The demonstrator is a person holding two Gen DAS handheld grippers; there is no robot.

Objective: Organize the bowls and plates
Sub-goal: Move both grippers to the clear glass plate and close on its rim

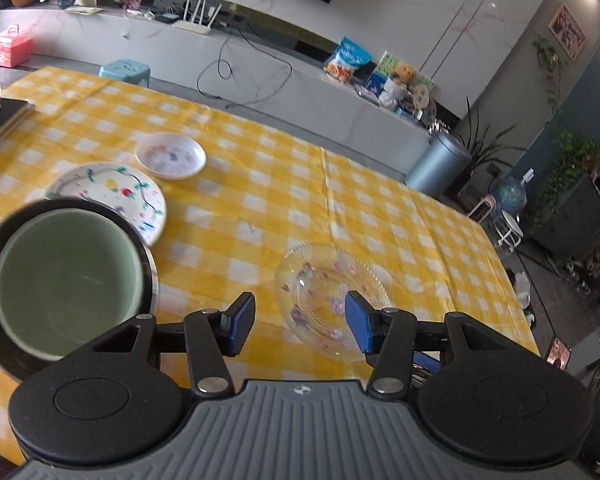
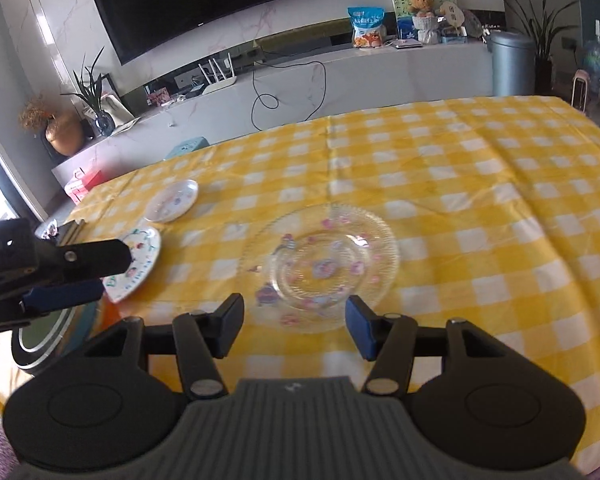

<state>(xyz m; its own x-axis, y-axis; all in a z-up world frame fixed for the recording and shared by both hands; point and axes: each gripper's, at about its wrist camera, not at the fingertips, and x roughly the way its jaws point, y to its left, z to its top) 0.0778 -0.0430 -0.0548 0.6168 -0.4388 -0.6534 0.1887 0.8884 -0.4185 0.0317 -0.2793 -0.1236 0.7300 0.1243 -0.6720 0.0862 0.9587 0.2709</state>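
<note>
While both grippers are hovering over the yellow checked tablecloth (image 2: 480,184), the right gripper (image 2: 294,326) is facing the clear glass plate (image 2: 320,266), which is lying flat at the centre of the right wrist view with its near rim just beyond the blue pads; the fingers are standing partly apart with nothing between them. In the left wrist view the left gripper (image 1: 300,322) is also standing partly apart and empty, with the same glass plate showing just past its right pad at lower centre. At the lower left of that view a green bowl (image 1: 68,276) is sitting inside a dark-rimmed dish (image 1: 140,240), whose far edge is overlapping a painted plate (image 1: 112,196); a small white plate (image 1: 170,156) is lying a little farther up, apart from the others. The step in hand is probably picking up the glass plate to stack it with the rest. Doing this well is likely calling for coming in low at the near rim, sliding one pad under the edge and the other over it, and closing firmly, since smooth glass is apt to be slipping. Keeping the plate level during the carry, and keeping the left gripper clear of the bowl stack, is helping avoid a knock.
</note>
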